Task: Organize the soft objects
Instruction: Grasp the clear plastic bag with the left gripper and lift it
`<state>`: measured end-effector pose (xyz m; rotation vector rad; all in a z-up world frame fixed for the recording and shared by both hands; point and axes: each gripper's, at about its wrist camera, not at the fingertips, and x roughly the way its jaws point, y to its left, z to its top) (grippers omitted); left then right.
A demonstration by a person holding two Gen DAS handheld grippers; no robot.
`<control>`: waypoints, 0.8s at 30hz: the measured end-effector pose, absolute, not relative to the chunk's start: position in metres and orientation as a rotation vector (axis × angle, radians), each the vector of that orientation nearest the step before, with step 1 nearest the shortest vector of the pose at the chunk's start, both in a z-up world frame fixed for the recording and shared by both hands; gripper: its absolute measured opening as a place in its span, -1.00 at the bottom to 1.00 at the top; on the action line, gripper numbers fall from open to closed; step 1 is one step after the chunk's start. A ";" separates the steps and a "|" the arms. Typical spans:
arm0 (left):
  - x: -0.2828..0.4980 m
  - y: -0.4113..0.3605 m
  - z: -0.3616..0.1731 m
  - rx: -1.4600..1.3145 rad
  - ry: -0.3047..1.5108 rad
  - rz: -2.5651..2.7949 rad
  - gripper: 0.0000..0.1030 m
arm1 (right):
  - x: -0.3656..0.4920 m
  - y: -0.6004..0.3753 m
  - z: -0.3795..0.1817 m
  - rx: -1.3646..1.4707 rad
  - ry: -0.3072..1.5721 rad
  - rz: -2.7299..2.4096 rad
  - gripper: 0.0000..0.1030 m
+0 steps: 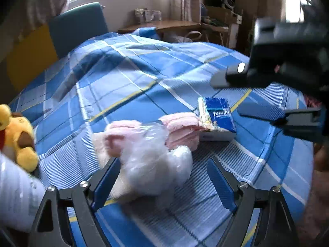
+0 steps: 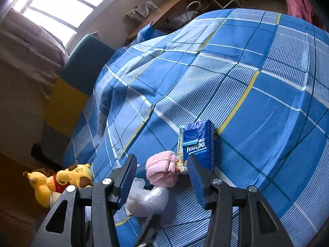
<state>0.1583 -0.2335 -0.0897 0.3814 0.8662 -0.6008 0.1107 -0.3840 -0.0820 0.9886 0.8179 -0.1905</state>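
A pink plush item in a clear plastic wrap (image 1: 152,160) lies on the blue plaid bedspread (image 1: 131,78). My left gripper (image 1: 162,177) is open around its near end, fingers apart on either side. A pink rolled towel (image 1: 183,129) touches a blue Tempo tissue pack (image 1: 218,115) behind it. My right gripper (image 2: 162,175) is open above the towel (image 2: 162,173) and the tissue pack (image 2: 195,146), holding nothing; it also shows in the left wrist view (image 1: 257,94). A yellow plush toy (image 1: 18,138) sits at the left, also in the right wrist view (image 2: 59,179).
A teal and yellow headboard (image 1: 78,26) stands at the bed's far left. A wooden desk (image 1: 164,24) with clutter and shelves stands beyond the bed under a window. A white wrapped object (image 1: 18,195) is at the lower left edge.
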 end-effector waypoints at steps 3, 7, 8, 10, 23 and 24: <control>0.160 -0.235 -0.098 0.355 0.866 -0.611 0.02 | 0.111 -0.384 -0.083 0.995 0.818 -0.185 0.00; 0.148 -0.212 -0.079 0.254 0.836 -0.612 -0.19 | 0.112 -0.384 -0.085 0.998 0.822 -0.178 0.00; 0.144 -0.203 -0.074 0.230 0.829 -0.614 -0.18 | 0.113 -0.384 -0.084 0.995 0.820 -0.176 0.00; 0.133 -0.182 -0.064 0.184 0.828 -0.606 -0.18 | 0.113 -0.383 -0.083 0.986 0.817 -0.173 0.00; 0.078 -0.068 -0.098 0.138 0.898 -0.412 -0.13 | 0.131 -0.351 -0.082 0.847 0.911 -0.060 0.00; 0.076 -0.069 -0.102 0.154 0.887 -0.416 -0.13 | 0.133 -0.347 -0.081 0.821 0.916 -0.047 -0.01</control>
